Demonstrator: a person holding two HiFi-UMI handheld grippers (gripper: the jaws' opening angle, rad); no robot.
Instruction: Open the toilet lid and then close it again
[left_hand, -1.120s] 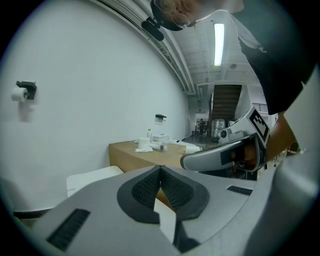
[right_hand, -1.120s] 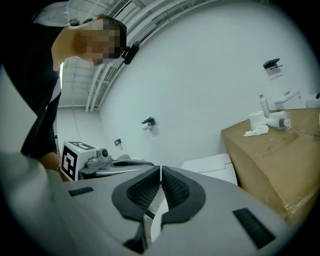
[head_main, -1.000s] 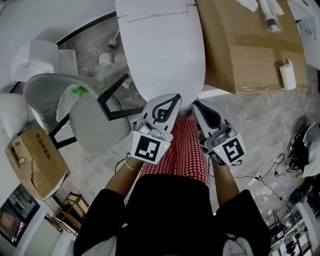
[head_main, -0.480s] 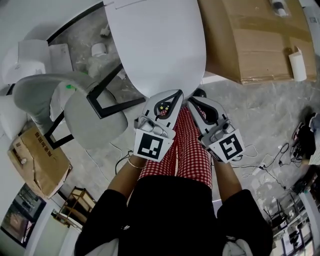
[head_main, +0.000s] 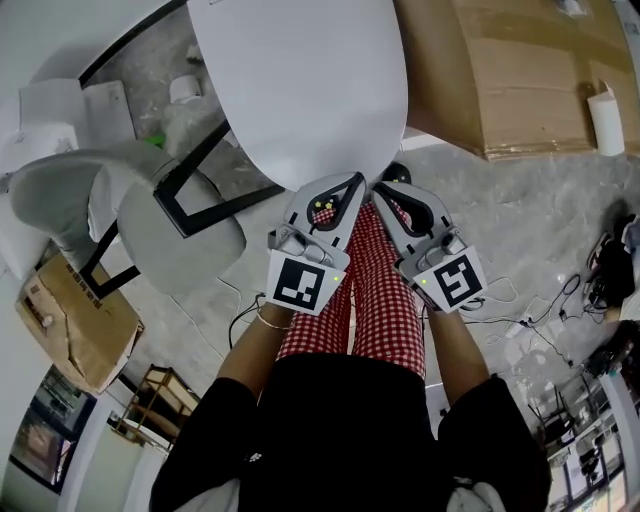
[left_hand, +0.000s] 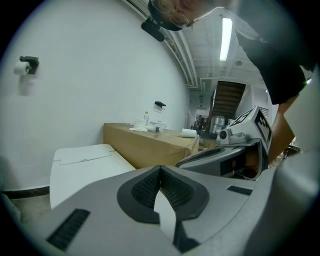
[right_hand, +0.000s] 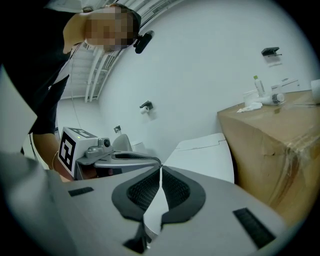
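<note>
The white toilet lid (head_main: 300, 80) lies closed, filling the top middle of the head view. My left gripper (head_main: 353, 182) is shut with nothing in it, its tips just off the lid's front edge. Beside it, my right gripper (head_main: 382, 192) is also shut and empty, over the person's red checked trousers. From the left gripper view, the shut left gripper (left_hand: 160, 168) points over the flat lid (left_hand: 85, 165), with the right gripper (left_hand: 235, 150) alongside. Past the shut right gripper (right_hand: 161, 168) in its own view, the lid (right_hand: 205, 155) lies ahead, the left gripper (right_hand: 100, 150) at left.
A large cardboard box (head_main: 510, 70) stands right of the toilet, with a paper roll (head_main: 605, 120) on it. A grey chair (head_main: 170, 230) with a black frame is close on the left. A smaller cardboard box (head_main: 70, 320) and floor cables (head_main: 540, 330) lie nearby.
The head view has shifted, so the toilet sits further left and higher. Both grippers stay shut near the lid's front edge and are slightly closer together.
</note>
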